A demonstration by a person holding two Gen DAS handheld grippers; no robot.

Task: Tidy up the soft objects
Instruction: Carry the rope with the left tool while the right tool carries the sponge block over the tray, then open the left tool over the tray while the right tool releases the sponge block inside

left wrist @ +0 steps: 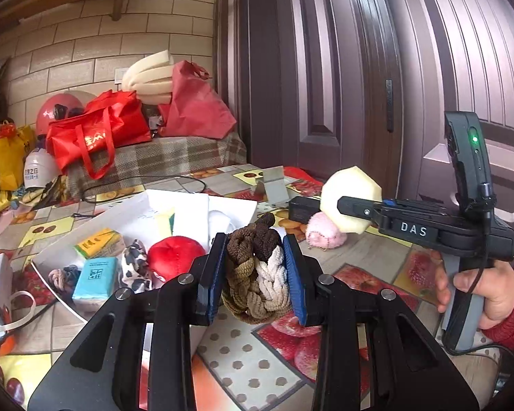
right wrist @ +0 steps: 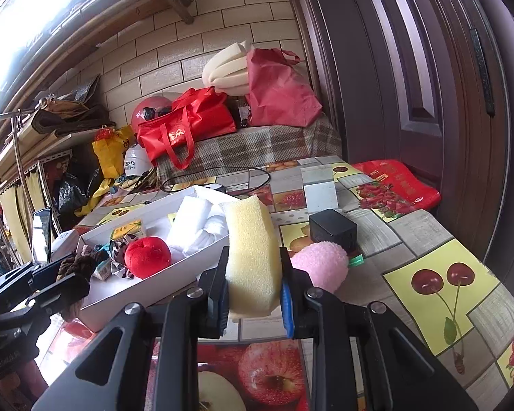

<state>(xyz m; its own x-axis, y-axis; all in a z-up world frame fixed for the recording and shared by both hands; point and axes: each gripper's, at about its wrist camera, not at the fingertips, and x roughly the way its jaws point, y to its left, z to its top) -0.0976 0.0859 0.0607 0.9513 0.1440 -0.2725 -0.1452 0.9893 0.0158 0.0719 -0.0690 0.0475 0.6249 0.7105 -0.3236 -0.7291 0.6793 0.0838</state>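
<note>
The left hand-held gripper (left wrist: 255,267) is clamped on a braided brown-and-cream scrunchie (left wrist: 257,274), held just above the near edge of the white box (left wrist: 137,205). The right hand-held gripper (right wrist: 253,287) squeezes a yellow sponge (right wrist: 252,253) upright, to the right of the box. Inside the box lie a red plush apple (right wrist: 147,257), tissue packs (left wrist: 94,275) and white cloth (right wrist: 195,226). A pink pompom (right wrist: 320,265) rests on the fruit-patterned surface (right wrist: 428,239) right of the box, with a black block (right wrist: 332,229) behind it.

Fruit-print table (right wrist: 411,239): white box (right wrist: 147,291), pink puff (right wrist: 322,267).
</note>
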